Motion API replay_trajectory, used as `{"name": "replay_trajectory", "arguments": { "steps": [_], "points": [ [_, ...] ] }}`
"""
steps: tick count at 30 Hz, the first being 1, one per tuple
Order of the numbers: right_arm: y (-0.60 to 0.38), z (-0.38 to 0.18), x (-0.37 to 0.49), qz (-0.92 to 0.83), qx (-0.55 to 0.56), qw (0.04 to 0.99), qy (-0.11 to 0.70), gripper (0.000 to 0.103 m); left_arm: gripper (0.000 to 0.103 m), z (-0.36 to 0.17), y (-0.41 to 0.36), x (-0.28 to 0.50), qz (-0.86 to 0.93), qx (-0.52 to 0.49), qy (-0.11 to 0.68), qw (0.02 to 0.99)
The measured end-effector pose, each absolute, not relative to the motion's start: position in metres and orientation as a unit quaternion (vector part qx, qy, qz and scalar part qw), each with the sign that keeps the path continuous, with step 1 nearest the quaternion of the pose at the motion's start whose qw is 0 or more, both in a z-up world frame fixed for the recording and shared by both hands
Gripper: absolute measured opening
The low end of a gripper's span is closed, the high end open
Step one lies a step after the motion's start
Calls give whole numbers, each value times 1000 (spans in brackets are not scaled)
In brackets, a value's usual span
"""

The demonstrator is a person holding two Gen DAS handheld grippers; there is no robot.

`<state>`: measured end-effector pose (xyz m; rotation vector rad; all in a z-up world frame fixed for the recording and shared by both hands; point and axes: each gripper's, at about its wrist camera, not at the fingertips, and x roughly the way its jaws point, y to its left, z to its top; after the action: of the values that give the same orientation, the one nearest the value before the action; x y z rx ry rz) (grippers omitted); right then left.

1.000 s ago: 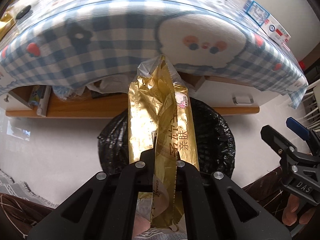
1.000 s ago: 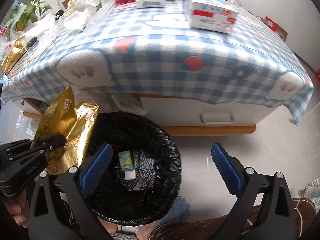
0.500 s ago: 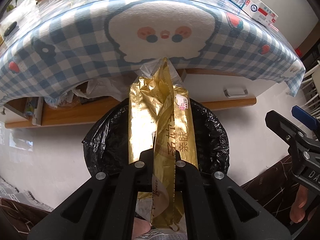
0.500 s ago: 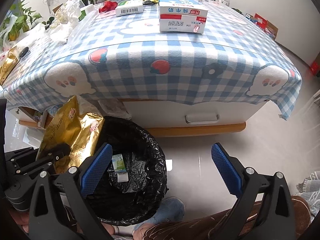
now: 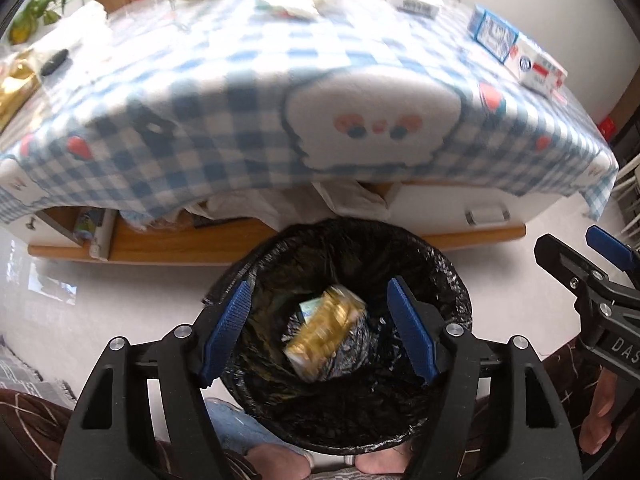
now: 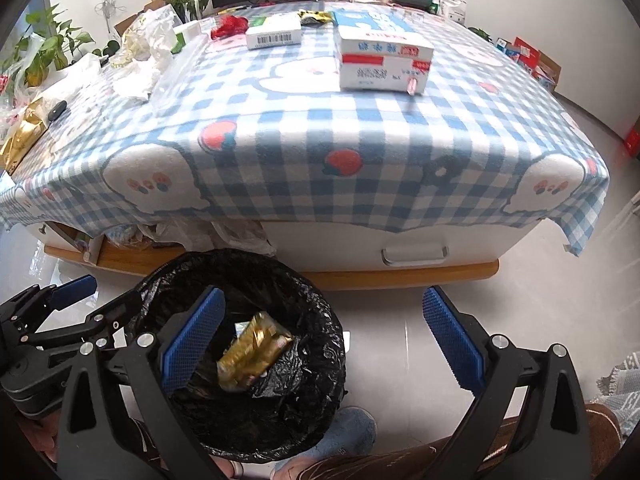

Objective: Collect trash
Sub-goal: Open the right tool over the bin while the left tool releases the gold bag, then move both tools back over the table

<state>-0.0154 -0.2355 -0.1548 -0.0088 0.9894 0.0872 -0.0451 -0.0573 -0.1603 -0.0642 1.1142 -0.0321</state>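
Note:
A gold foil wrapper (image 5: 325, 328) (image 6: 253, 350) lies blurred inside the black-lined trash bin (image 5: 436, 264) (image 6: 316, 308) on the floor in front of the table. My left gripper (image 5: 323, 326) (image 6: 106, 296) hovers over the bin's mouth, its jaws opening wide, with nothing pressed between the blue pads. My right gripper (image 6: 325, 340) (image 5: 596, 252) hangs just right of the bin, open and empty. A small green-and-white carton (image 5: 309, 309) peeks out beside the wrapper.
The low table wears a blue checked cloth (image 6: 360, 140) and carries a milk box (image 6: 380, 62), a white box (image 6: 274, 36), crumpled white bags (image 6: 142, 56), another gold wrapper (image 6: 22, 136) and red scrap (image 6: 228, 26). A person's feet (image 5: 280, 456) stand by the bin.
The left gripper, shut on the gold wrapper before, has opened. The wrapper has dropped into the bin. The right gripper has stayed open beside the bin.

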Motion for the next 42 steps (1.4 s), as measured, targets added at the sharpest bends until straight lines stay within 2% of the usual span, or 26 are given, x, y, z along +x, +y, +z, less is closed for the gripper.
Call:
{"name": "replay_trajectory", "arguments": {
  "steps": [7, 11, 27, 42],
  "points": [
    [-225, -124, -21, 54, -1, 893, 446, 95, 91, -120, -43, -56, -6, -53, 486, 872],
    [-224, -106, -26, 57, 0, 900, 433, 95, 97, -98, -42, -62, -4, -52, 466, 883],
    [-236, -46, -33, 56, 7, 920, 389, 95, 97, -30, -29, -61, 3, -58, 434, 899],
    [-251, -18, 13, 50, 3, 923, 382, 95, 97, -9, -27, -5, 0, -58, 443, 895]
  ]
}}
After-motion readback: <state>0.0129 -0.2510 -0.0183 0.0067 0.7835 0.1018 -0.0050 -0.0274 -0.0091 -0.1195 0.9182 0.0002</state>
